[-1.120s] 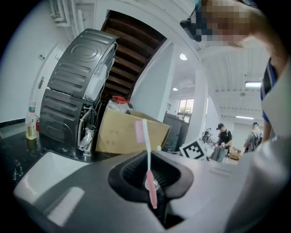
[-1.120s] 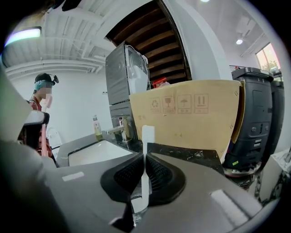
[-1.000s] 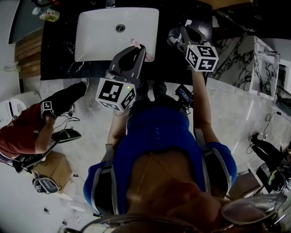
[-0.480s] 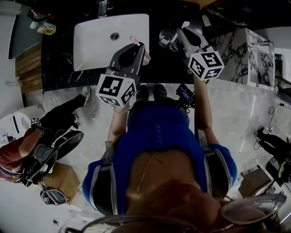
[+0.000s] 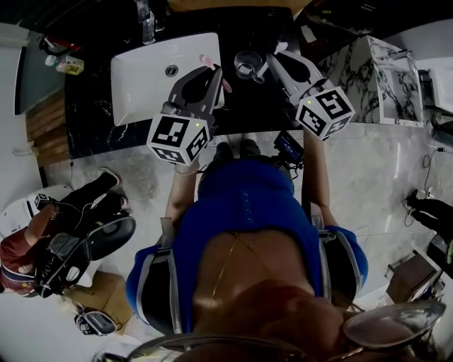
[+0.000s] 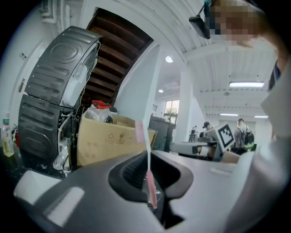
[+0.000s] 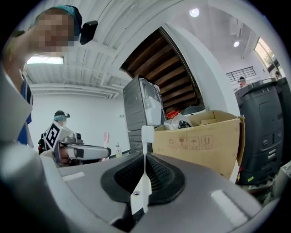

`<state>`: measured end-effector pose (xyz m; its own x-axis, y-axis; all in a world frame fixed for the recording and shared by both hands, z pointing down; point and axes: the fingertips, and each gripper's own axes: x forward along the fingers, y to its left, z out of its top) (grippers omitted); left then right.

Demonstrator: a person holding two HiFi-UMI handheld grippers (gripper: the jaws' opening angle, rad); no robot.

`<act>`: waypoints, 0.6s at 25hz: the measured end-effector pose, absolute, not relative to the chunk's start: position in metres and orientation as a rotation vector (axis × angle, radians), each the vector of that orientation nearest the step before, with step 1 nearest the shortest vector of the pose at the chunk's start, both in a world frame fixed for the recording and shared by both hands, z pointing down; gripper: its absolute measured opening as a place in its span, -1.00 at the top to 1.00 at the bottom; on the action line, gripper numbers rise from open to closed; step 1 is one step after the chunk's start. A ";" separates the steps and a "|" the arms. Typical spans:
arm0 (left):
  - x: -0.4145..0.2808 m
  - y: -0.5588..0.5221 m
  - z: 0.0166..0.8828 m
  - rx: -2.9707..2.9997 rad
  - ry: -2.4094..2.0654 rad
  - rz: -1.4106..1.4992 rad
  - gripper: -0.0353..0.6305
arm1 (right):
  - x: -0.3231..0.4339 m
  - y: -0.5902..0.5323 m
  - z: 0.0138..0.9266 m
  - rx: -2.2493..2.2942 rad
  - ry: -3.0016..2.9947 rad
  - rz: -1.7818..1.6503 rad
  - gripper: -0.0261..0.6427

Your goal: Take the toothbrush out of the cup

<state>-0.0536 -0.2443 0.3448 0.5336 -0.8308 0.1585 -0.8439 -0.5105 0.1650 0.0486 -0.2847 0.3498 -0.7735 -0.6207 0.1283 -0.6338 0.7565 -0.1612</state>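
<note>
My left gripper [image 5: 213, 73] is shut on a pink toothbrush [image 5: 207, 62] over the right edge of the white sink [image 5: 141, 78]. In the left gripper view the pink toothbrush [image 6: 151, 193] stands upright between the jaws, bristle head up. My right gripper [image 5: 273, 61] is shut on a white toothbrush [image 7: 144, 136], which also stands upright between its jaws. A clear glass cup [image 5: 248, 65] stands on the black counter [image 5: 92, 120] between the two grippers, just left of the right gripper's tips. I cannot tell what is in it.
A faucet [image 5: 146, 21] stands behind the sink. A marble block [image 5: 396, 78] is at the right. A person [image 5: 42, 233] crouches on the floor at the left. A cardboard box [image 6: 109, 136] and a dark grey machine [image 6: 54, 91] lie ahead of the jaws.
The head view has swung, so the sink and cup sit lower and further left. Both grippers keep their toothbrushes beside the cup. The crouching person has shifted lower in the view.
</note>
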 end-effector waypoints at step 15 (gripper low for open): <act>-0.031 -0.234 0.320 2.624 -1.333 0.078 0.85 | 0.062 -0.243 0.335 1.021 -2.916 0.335 0.88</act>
<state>-0.0309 -0.2345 0.3200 0.5927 -0.7938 0.1359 -0.8043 -0.5747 0.1511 0.0623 -0.2427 0.3354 -0.7837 -0.6127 0.1023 -0.6199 0.7610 -0.1912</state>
